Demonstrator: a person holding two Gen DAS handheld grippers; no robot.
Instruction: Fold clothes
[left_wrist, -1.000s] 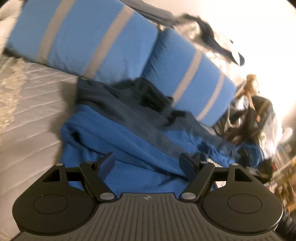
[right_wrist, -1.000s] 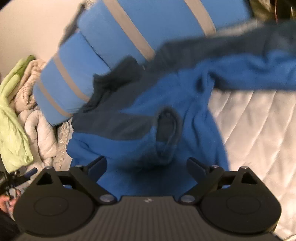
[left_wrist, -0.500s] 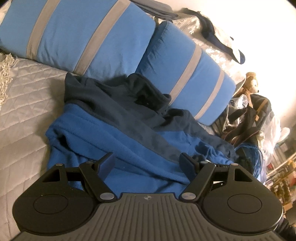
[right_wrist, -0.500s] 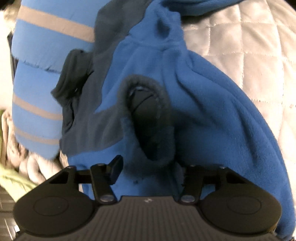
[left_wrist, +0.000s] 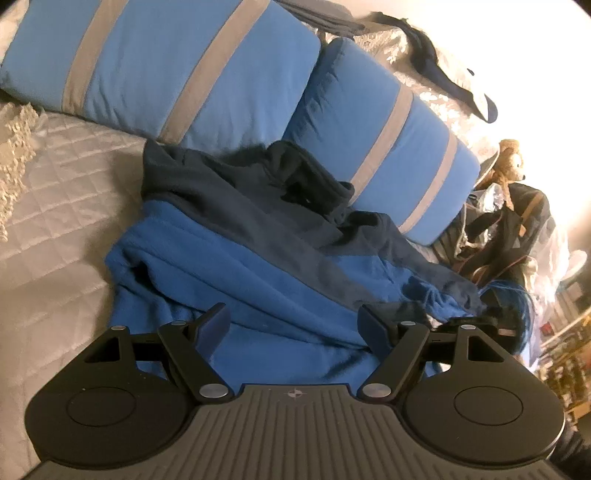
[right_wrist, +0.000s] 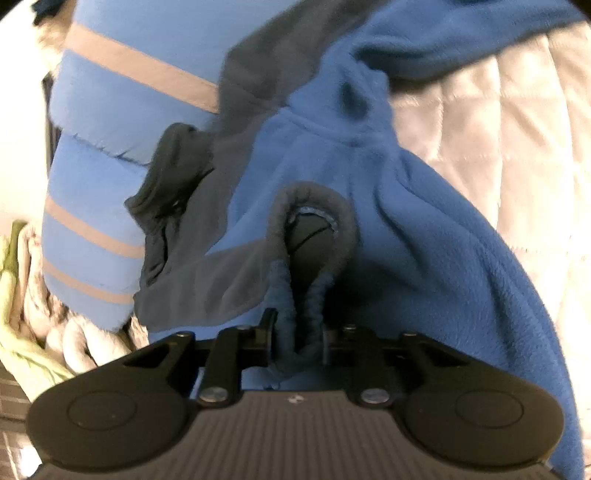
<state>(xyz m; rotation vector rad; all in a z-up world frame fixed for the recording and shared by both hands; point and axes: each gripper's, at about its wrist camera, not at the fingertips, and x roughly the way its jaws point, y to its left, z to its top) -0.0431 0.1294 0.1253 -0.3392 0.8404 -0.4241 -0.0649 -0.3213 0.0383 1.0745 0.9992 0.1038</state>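
Note:
A blue fleece jacket (left_wrist: 258, 288) with dark navy shoulders and collar lies rumpled on a quilted bed, its top against two pillows. My left gripper (left_wrist: 295, 325) is open just above the jacket's blue body, holding nothing. In the right wrist view the jacket (right_wrist: 424, 236) fills the frame. My right gripper (right_wrist: 297, 332) is shut on the dark-edged sleeve cuff (right_wrist: 314, 229), which is pinched between the jaws and loops open just beyond them.
Two blue pillows with grey stripes (left_wrist: 192, 66) (left_wrist: 388, 147) lie behind the jacket. The white quilted bedspread (left_wrist: 55, 221) extends left, and shows at right in the right wrist view (right_wrist: 498, 129). Bags and a plush bear (left_wrist: 509, 162) crowd the bedside. Pale bedding (right_wrist: 33, 295) is heaped nearby.
My right gripper moved down onto the sleeve cuff and closed on it. My left gripper stayed open and hardly moved over the jacket.

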